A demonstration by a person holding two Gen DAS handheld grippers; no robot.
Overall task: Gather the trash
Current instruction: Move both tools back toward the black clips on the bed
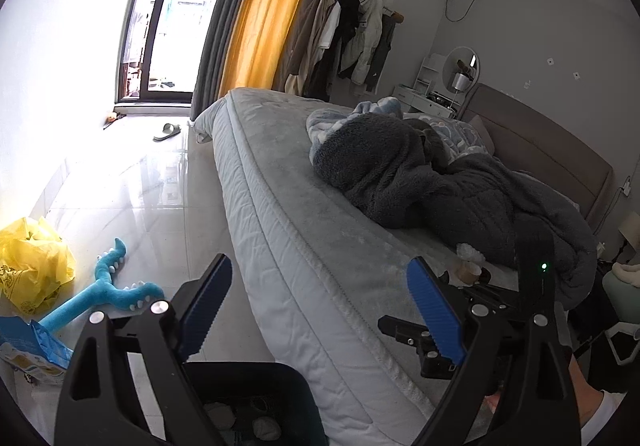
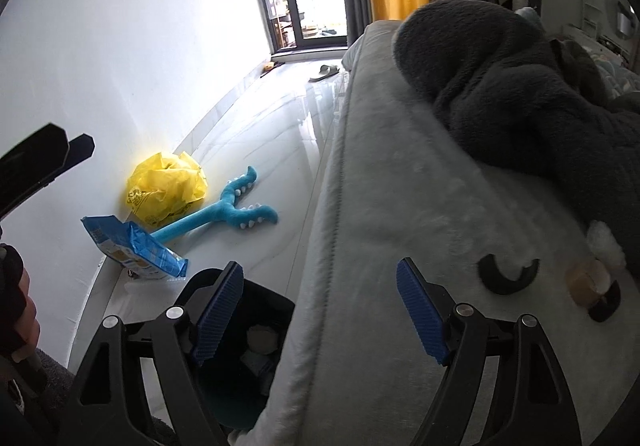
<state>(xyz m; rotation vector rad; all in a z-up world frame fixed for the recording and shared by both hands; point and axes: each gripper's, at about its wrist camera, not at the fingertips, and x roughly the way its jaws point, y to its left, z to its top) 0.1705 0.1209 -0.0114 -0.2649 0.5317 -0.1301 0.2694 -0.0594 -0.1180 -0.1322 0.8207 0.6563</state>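
1. Trash: crumpled tissue [image 2: 608,246] and tape roll [image 2: 588,282] sit on the bed [image 2: 380,206], beside the grey blanket [image 2: 500,86].
2. Black bin [image 2: 256,346] on the floor, wads inside.
3. Left gripper [image 1: 320,310] gapes wide, empty.
4. Right gripper [image 2: 320,314] wide too, nothing held.

Pale grey quilted mattress bed [image 2: 384,246] w/ fuzzy top: dark grey fleece blanket [image 2: 500,86] heaped on it, black crescent-shaped piece [image 2: 506,280], brown tape roll [image 2: 586,280] and white fluffy wad [image 2: 608,244] near blanket's edge. Glossy white tile floor [image 2: 272,150] beside bed: crumpled yellow plastic bag [image 2: 166,192] by wall, blue plush forked toy [image 2: 224,214], blue snack packet [image 2: 134,248], black bin [image 2: 260,330] w/ scraps inside, grey slipper [image 2: 324,71] near window.
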